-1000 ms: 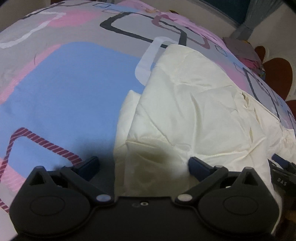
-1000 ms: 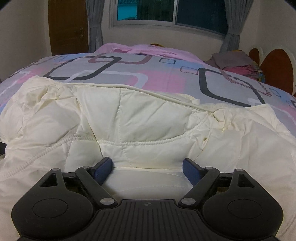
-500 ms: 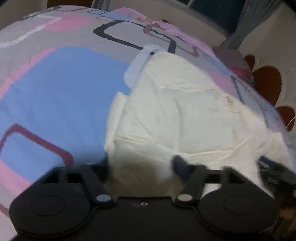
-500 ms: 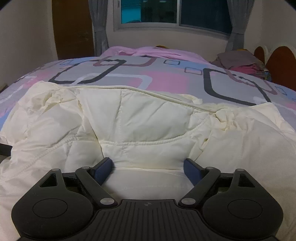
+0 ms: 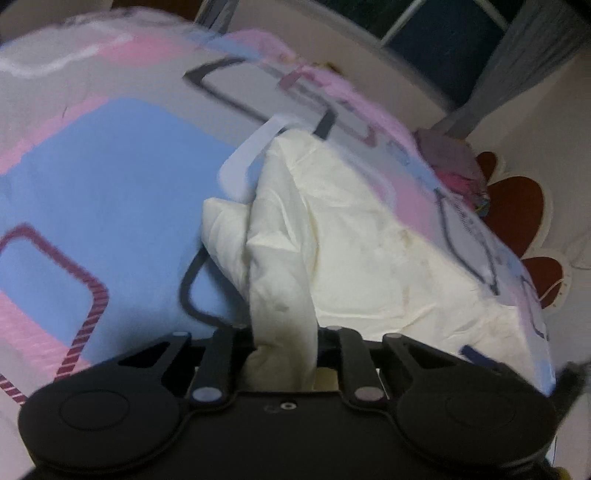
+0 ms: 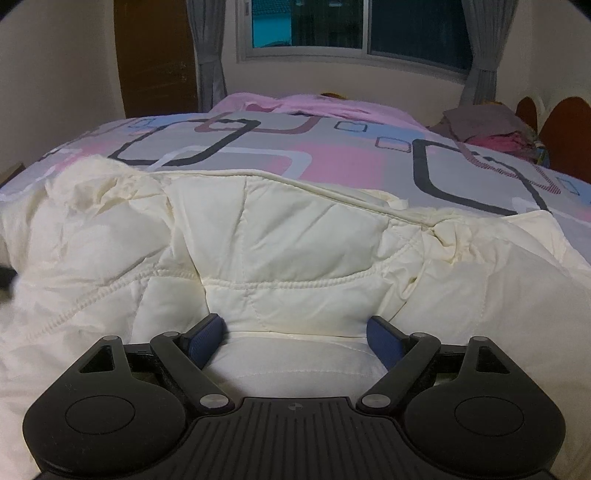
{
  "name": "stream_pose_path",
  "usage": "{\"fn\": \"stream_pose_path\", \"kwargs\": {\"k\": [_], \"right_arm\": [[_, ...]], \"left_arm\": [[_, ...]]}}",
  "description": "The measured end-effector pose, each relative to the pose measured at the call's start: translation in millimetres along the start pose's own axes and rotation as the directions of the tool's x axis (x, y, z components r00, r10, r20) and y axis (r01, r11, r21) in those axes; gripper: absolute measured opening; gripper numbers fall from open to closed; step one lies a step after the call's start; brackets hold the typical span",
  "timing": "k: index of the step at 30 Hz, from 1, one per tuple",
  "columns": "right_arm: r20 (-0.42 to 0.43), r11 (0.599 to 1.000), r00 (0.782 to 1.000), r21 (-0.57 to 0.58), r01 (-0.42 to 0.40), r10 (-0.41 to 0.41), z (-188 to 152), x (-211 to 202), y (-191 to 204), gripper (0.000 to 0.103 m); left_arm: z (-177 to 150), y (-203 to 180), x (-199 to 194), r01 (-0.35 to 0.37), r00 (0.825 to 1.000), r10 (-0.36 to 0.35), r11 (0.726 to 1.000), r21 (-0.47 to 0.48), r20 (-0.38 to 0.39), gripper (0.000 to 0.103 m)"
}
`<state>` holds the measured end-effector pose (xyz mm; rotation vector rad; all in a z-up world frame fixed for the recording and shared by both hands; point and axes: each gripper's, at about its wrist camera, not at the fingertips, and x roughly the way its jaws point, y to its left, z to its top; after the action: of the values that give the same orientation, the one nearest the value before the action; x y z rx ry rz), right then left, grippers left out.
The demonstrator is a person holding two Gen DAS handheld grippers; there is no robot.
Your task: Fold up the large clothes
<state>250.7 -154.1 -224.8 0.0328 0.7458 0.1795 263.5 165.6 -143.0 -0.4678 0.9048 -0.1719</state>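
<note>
A cream padded jacket (image 5: pixel 362 266) lies spread on the bed. My left gripper (image 5: pixel 284 332) is at the jacket's left edge. Its jaws are closing, and a bunched strip of the cream fabric is pinched between them and lifted off the bedspread. In the right wrist view the jacket (image 6: pixel 295 240) fills the foreground, with a stitched seam running across it. My right gripper (image 6: pixel 295 332) stands wide open and pressed down into the jacket. A soft bulge of fabric sits between its blue pads (image 6: pixel 207 332).
The bedspread (image 5: pixel 110 184) has pink, blue and grey squares and extends far to the left and behind the jacket. A pile of folded clothes (image 6: pixel 487 125) lies at the back right by a brown headboard (image 5: pixel 517 206). A window (image 6: pixel 354 22) and a door (image 6: pixel 155 55) are beyond.
My left gripper has gone from wide open to closed on the jacket's edge and has risen, pulling the fabric up. The right gripper has stayed still and open.
</note>
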Motion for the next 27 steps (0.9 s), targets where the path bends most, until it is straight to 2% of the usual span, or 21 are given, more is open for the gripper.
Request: {"fn": "stream_pose_path", "kwargs": {"k": [5, 9, 12, 17, 21, 24, 25, 27], "right_arm": [[-0.006, 1.000, 1.000, 0.004, 0.002, -0.002, 0.9, -0.8, 0.3, 0.085], [-0.020, 1.000, 1.000, 0.019, -0.023, 0.023, 7.0, -5.3, -6.9, 0.085], [-0.021, 0.998, 0.999, 0.041, -0.046, 0.046, 10.5, -14.6, -18.2, 0.085], [0.032, 0.991, 0.998, 0.122, -0.051, 0.047, 11.0, -53.5, -57.1, 0.085], [0.058, 0.983, 0.998, 0.182, 0.005, -0.016, -1.2, -95.9, -99.6, 0.085], [0.076, 0.960, 0.989, 0.260, 0.101, -0.125, -19.2, -129.9, -141.0, 0.085], [0.062, 0.942, 0.986, 0.309, 0.131, -0.158, -25.1, -136.0, -157.7, 0.085], [-0.001, 0.910, 0.989, 0.392, 0.135, -0.147, -33.4, -130.1, -187.4, 0.085]], "left_arm": [[10.9, -44.8, -27.7, 0.090, 0.995, -0.093, 0.994, 0.068, 0.043, 0.015], [12.7, -95.4, -39.9, 0.179, 0.981, -0.188, 0.973, 0.143, 0.047, 0.015], [8.0, -136.5, -39.4, 0.248, 0.966, -0.257, 0.949, 0.197, 0.022, 0.015], [-8.6, -191.8, -20.7, 0.314, 0.948, -0.316, 0.919, 0.239, -0.029, 0.015], [-32.0, -227.3, -3.8, 0.371, 0.929, -0.360, 0.891, 0.263, -0.090, 0.015], [-54.3, -249.7, 12.9, 0.394, 0.919, -0.367, 0.869, 0.300, -0.145, 0.015], [-60.3, -252.6, 18.9, 0.398, 0.917, -0.365, 0.867, 0.300, -0.160, 0.015], [-68.4, -256.1, 30.7, 0.400, 0.915, -0.361, 0.870, 0.287, -0.181, 0.015]]}}
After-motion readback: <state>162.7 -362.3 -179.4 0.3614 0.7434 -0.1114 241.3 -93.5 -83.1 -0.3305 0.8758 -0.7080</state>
